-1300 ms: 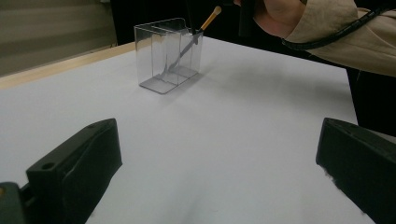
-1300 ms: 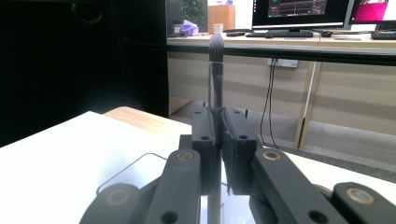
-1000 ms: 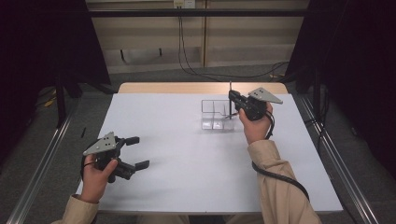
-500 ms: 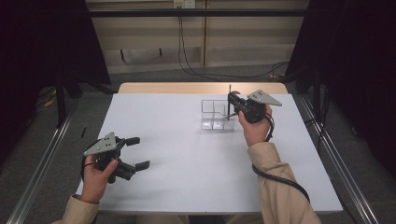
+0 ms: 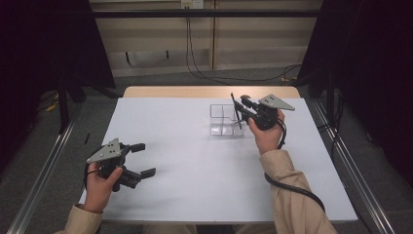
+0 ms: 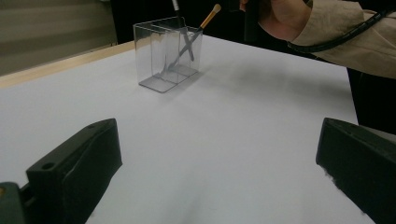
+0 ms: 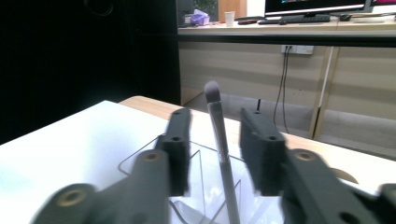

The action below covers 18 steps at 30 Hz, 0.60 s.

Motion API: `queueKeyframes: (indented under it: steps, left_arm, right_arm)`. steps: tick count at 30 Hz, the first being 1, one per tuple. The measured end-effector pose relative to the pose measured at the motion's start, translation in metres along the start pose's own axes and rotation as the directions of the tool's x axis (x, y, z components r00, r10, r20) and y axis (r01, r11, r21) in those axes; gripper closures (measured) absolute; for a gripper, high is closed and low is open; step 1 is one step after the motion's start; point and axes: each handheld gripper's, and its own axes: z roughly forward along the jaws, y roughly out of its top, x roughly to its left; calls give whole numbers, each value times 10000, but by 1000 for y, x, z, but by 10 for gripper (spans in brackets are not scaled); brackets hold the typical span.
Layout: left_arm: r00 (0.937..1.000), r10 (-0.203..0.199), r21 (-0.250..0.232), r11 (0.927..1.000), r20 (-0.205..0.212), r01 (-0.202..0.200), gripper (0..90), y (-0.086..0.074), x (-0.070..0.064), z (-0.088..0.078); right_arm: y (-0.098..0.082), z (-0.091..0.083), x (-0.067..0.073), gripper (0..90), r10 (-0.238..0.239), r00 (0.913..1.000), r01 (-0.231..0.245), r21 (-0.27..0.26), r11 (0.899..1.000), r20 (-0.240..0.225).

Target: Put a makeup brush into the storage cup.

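Right gripper (image 7: 212, 156), jaws just opened, releases the brush (image 7: 219, 140) standing in the clear organizer (image 5: 225, 120) at one o'clock; left gripper (image 6: 215, 172) wide.

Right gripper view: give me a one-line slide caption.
Right gripper, jaws just opened, straddling an upright makeup brush standing in the clear organizer.

Slim makeup brush (image 7: 218, 130) stands, seemingly tilted, in clear box (image 5: 221, 119) (bristles up).
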Motion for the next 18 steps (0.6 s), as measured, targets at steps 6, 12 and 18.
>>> queueKeyframes:
  steps: [6,12,18]
  left_arm:
    - [10000,-29,-25,10000,5,29,0,0,0,0]
    - [10000,18,-11,10000,8,-18,0,1,0,1]
    - [10000,13,-30,10000,-11,-13,0,1,1,1]
  right_arm:
    - [2,0,0,367,46,10000,-45,-33,10000,76]
    - [4,0,2,229,86,10000,-86,28,10000,16]
    - [3,-1,1,140,-148,9999,148,93,9998,-34]
